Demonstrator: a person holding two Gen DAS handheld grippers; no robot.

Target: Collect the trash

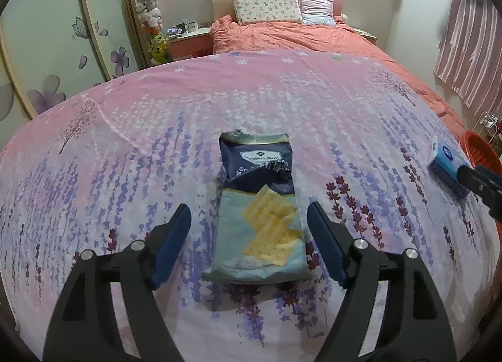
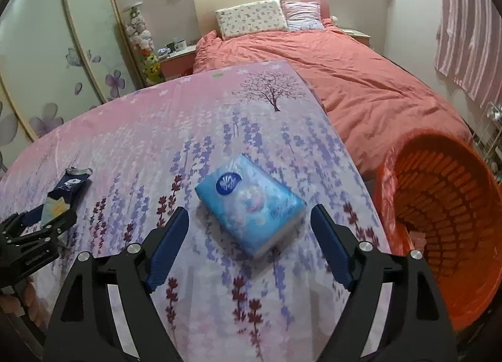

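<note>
Cracker wrapper (image 1: pixel 259 205): navy and pale blue, crumpled, torn open at the far end, lying flat on the floral sheet. Tissue pack (image 2: pixel 251 202): light blue, intact, lying flat and askew, near the orange basket (image 2: pixel 470 299), which is lined with plastic.

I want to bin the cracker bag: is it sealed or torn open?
Torn open. The cracker bag lies flat on the bedsheet, and its far end is ragged.

"Member's Mark" on cracker bag (image 1: pixel 259 202)
</note>
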